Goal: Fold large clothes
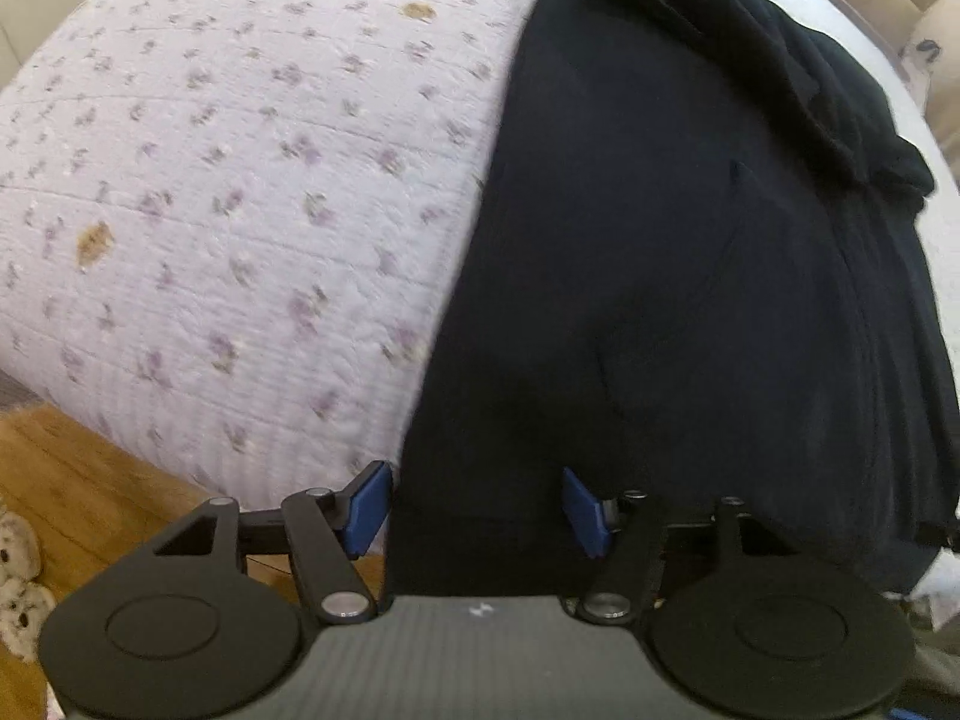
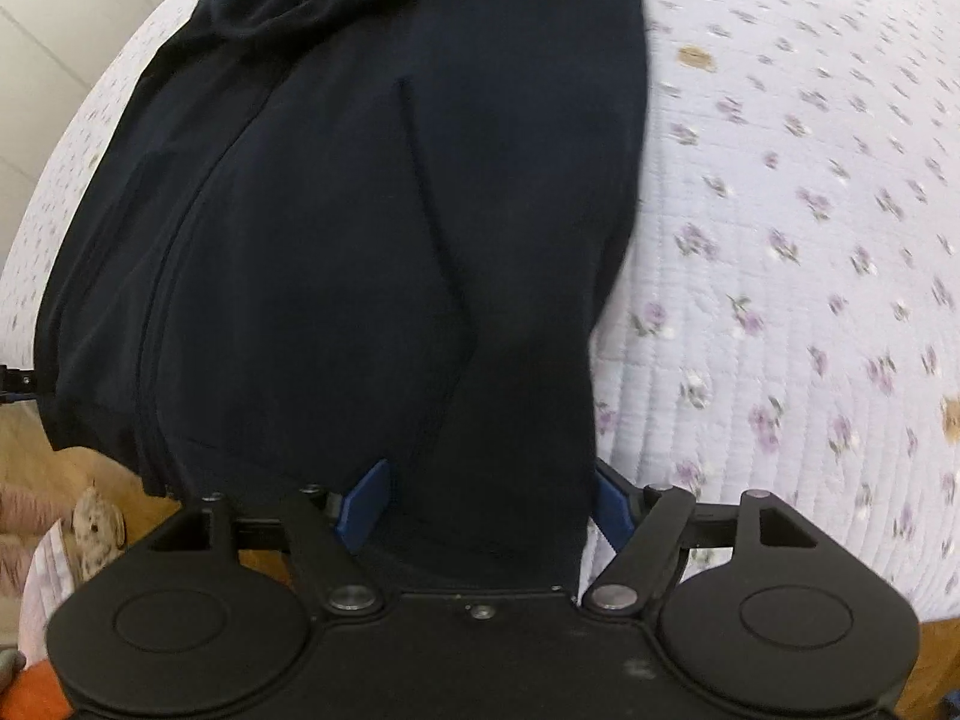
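In the left wrist view, the left gripper (image 1: 474,510) is pointed steeply down at the near edge of a bed. Its two blue pads (image 1: 367,509) are held well apart. The hem of a dark navy garment (image 1: 690,276) is seen in the gap between them, but the cloth is not pressed by either pad, so nothing is gripped. The garment is spread lengthwise on the right part of a lilac quilt with small flowers (image 1: 240,180), and it is bunched into folds at its far end. A wooden floor (image 1: 78,480) is seen at the lower left, with a pale plush toy (image 1: 18,576) lying on it.

In the right wrist view, the right gripper (image 2: 483,507) is also directed steeply downward over the same near edge. Its jaws are opened wide. The near end of the garment (image 2: 390,240) is draped between the blue pads (image 2: 365,504) and partly over the right one, so it cannot be told if that pad is touched; no clamping is visible. Here the garment is laid on the left of the quilt (image 2: 810,240), with a long seam running down its middle. The toy (image 2: 96,531) is visible at the lower left.
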Available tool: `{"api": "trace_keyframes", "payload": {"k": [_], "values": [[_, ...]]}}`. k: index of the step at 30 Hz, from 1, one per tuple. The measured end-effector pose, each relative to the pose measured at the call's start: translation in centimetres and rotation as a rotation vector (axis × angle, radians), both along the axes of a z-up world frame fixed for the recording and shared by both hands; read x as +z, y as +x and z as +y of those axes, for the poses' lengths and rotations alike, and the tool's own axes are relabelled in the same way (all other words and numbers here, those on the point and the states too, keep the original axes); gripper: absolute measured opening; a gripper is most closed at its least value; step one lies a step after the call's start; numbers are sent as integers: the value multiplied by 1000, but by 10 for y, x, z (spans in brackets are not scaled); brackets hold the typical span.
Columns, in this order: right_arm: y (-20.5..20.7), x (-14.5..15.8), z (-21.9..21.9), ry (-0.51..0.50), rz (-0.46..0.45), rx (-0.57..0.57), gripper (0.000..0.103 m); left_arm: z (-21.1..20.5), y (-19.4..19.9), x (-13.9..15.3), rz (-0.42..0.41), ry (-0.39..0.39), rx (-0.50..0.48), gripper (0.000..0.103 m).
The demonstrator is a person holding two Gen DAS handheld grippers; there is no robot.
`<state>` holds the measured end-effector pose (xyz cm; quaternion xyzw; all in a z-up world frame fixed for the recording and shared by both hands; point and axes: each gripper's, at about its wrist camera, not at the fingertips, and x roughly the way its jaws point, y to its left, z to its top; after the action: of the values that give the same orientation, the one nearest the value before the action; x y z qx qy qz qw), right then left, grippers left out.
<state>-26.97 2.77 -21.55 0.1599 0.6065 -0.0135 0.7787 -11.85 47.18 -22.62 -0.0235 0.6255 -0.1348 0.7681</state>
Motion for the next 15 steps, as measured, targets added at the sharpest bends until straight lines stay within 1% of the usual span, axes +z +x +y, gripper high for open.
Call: {"api": "trace_keyframes", "payload": {"k": [1, 3, 4, 5, 6, 7, 8, 9, 11, 13, 15], "values": [[1, -2, 0, 6, 3, 4, 85, 1, -2, -2, -4, -5, 2, 65], [1, -3, 0, 1, -3, 15, 83, 7, -2, -8, 7, -49, 39, 65], [0, -2, 3, -8, -13, 23, 72, 11, -1, -10, 13, -72, 58, 65], [-1, -1, 6, -15, -24, 33, 61, 15, 0, -10, 13, -82, 57, 64], [-3, 0, 10, -17, -31, 40, 55, 15, 0, -10, 9, -82, 47, 63], [-3, 1, 14, -20, -40, 48, 46, 15, -1, -9, 7, -80, 32, 58], [-4, 3, 20, -27, -48, 60, 37, 16, -2, -8, 9, -85, 23, 47], [-4, 5, 23, -32, -57, 72, 33, 18, -3, -7, 16, -101, 21, 33], [-2, 9, 23, -23, -69, 68, 17, 23, -6, -3, 26, -158, 29, 16], [0, 18, 19, 11, -81, 43, 13, 19, -6, 4, 4, -154, 21, 15], [3, 33, 8, 46, -111, 17, 11, 12, -7, 21, -38, -189, 18, 14]]}}
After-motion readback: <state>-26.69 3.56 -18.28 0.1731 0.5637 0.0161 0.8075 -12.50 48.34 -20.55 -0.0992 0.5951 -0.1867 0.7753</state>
